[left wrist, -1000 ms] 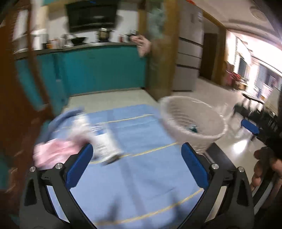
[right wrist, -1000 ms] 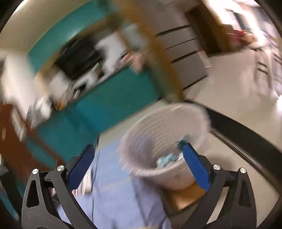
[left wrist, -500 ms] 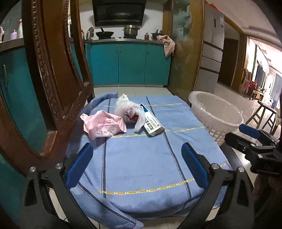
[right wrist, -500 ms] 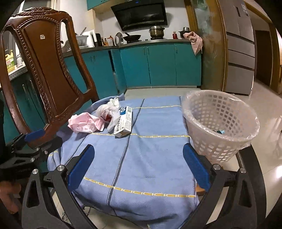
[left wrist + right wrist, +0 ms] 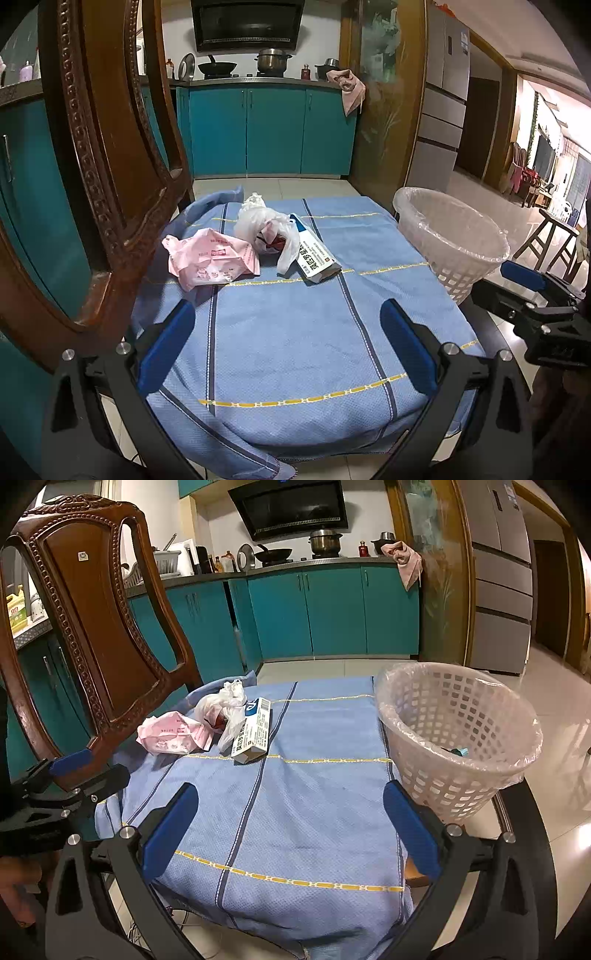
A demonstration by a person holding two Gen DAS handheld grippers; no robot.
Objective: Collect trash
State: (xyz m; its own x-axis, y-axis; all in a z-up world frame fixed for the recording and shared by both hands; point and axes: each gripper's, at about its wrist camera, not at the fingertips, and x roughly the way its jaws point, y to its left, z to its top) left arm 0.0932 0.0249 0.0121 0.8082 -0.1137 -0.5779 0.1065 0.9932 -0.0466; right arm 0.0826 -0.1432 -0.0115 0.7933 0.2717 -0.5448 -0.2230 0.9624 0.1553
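1. The left gripper (image 5: 288, 349) is seen at the bottom of its frame with its blue fingers (image 5: 166, 347) spread wide and nothing between them; it is held above the near part of a blue cloth (image 5: 288, 332).
2. The right gripper (image 5: 290, 829) is likewise spread wide and holds nothing; its right finger (image 5: 410, 827) appears just in front of the basket's lower wall.
3. Three pieces of trash are seen together in the middle left of both frames: a pink wrapper (image 5: 210, 264); a white plastic bag (image 5: 264, 227) just right of it; a small box (image 5: 316, 258) touching the bag's right side.
4. A lined white basket (image 5: 458, 734) stands at the right edge of the cloth, well apart from the trash; something small and teal (image 5: 460, 752) lies inside it.
5. A carved wooden chair (image 5: 96, 627) fills the upper left, beside the pink wrapper.
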